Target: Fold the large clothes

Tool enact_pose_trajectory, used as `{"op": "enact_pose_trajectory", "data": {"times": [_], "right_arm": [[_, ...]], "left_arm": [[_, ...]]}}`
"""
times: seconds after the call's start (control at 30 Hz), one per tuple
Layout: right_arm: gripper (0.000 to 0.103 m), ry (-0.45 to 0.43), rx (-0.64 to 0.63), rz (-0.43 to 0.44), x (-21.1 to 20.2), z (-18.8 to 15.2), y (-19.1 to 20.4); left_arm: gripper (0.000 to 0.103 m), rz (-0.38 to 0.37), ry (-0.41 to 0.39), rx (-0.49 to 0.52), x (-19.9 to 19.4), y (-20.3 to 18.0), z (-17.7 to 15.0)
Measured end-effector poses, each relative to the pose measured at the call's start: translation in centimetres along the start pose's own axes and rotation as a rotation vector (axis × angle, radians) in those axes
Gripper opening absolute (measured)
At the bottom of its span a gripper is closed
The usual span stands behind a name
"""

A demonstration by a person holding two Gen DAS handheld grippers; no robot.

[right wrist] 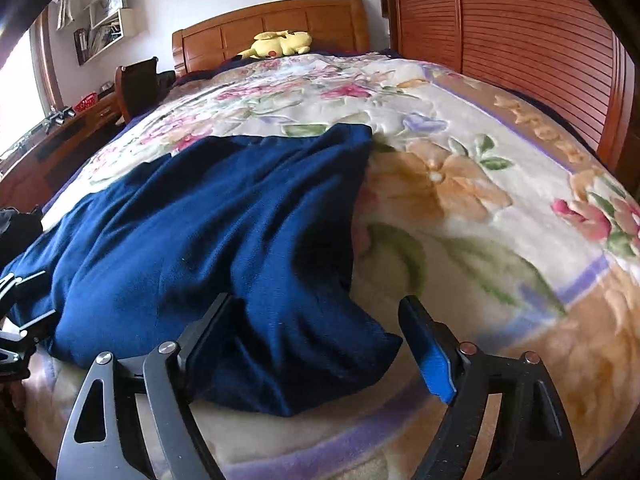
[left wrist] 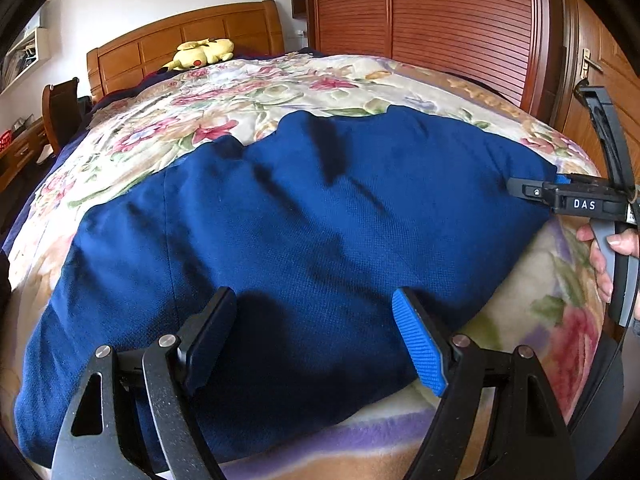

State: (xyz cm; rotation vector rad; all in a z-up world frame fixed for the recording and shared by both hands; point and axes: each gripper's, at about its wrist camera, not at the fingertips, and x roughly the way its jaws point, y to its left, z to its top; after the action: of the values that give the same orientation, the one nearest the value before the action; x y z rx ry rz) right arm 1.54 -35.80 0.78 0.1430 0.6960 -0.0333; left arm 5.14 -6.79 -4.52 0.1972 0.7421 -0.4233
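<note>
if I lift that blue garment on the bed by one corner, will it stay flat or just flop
The blue garment will probably flop: it already lies in soft wrinkles and bunches on the floral blanket. Its knit looks thickish, so likely some weight and drag. On that fuzzy blanket it may cling rather than slide.

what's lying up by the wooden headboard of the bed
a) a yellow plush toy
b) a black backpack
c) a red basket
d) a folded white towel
a: a yellow plush toy lies at the head of the bed, against the wooden headboard, beyond the dark blue garment spread on the floral blanket.
</note>
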Motion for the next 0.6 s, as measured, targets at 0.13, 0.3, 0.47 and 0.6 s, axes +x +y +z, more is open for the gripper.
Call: {"op": "enact_pose_trajectory", "data": {"times": [0.13, 0.3, 0.47, 0.6], "right_arm": [[0.085, 0.041, -0.005, 0.018, 0.9, -0.1, 0.5], [0.067, 0.066, 0.014, 0.105, 1.3, 0.2, 0.2], [0.038, 0.063, -0.009, 0.162, 1.0, 0.9, -0.1], [0.031, -0.007, -0.043, 0.191, -1.3, 3.0, 0.0]], "left_arm": [[0.081, -0.001, 0.010, 0.005, 0.3, -0.1, -0.1], [0.081, -0.002, 0.006, 0.004, 0.1, -0.1, -0.1], [0.081, -0.003, 0.007, 0.002, 0.2, -0.1, -0.1], [0.081, -0.006, 0.013, 0.004, 0.2, -0.2, -0.2]]}}
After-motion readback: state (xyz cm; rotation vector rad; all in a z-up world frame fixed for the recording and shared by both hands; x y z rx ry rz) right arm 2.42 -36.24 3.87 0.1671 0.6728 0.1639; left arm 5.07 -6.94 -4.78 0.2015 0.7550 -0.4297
